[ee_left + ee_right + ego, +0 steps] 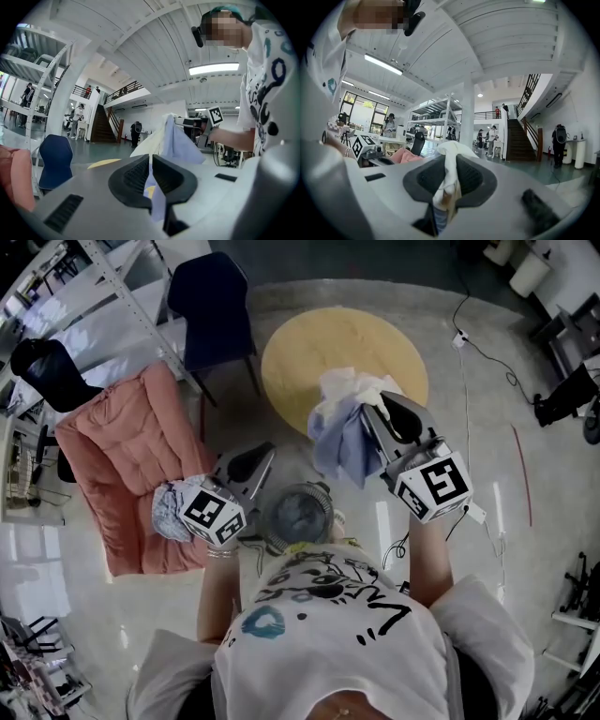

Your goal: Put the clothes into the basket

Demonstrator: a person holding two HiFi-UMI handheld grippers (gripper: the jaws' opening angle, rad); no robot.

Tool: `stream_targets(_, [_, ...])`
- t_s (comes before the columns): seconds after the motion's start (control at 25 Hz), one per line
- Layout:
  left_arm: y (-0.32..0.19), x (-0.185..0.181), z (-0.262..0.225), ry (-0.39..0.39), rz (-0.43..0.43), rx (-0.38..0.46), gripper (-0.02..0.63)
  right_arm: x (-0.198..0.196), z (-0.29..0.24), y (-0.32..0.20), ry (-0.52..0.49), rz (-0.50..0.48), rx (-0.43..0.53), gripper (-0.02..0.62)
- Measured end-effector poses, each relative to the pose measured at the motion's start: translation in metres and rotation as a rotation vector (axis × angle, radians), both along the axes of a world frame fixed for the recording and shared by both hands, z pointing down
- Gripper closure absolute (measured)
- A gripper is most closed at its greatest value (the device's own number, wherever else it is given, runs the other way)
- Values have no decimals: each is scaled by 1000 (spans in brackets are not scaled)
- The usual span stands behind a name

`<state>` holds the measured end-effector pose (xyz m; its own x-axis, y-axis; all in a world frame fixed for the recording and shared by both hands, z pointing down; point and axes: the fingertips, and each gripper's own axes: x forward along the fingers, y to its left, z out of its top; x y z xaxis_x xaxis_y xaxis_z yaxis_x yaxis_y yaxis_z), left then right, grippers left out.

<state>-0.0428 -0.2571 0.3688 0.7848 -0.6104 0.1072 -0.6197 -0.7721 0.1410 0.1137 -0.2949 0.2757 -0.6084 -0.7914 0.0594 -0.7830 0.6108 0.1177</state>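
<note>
Bunched clothes (337, 442) look pale blue, perhaps cream.

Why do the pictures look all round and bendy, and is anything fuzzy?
Head view: the wide lens bows the floor and light glares off it. Left gripper view: ceiling beams curve, the strip light burns white, the near fingers on the blue cloth look soft. Right gripper view: round black border, the white cloth up close is fuzzy, the far stairs sharper.

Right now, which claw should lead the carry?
Right, likely: right claw clamps the bunched white-and-blue garment, lifted clear of the yellow table; left claw pinches only a thin blue strip.
</note>
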Motion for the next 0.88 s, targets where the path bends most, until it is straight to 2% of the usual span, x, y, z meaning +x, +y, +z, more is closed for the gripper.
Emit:
stream_targets(0.48, [66, -41, -1, 7, 13, 4, 583, -46, -9, 67, -21, -16, 8, 518])
stream_targets(0.68, [94, -68, 5, 55, 14, -23, 583, -72, -4, 97, -27, -27, 12, 518])
stream_targets(0.88, [115, -83, 3, 49, 16, -45, 583, -89, -12, 115, -27, -37, 5, 518])
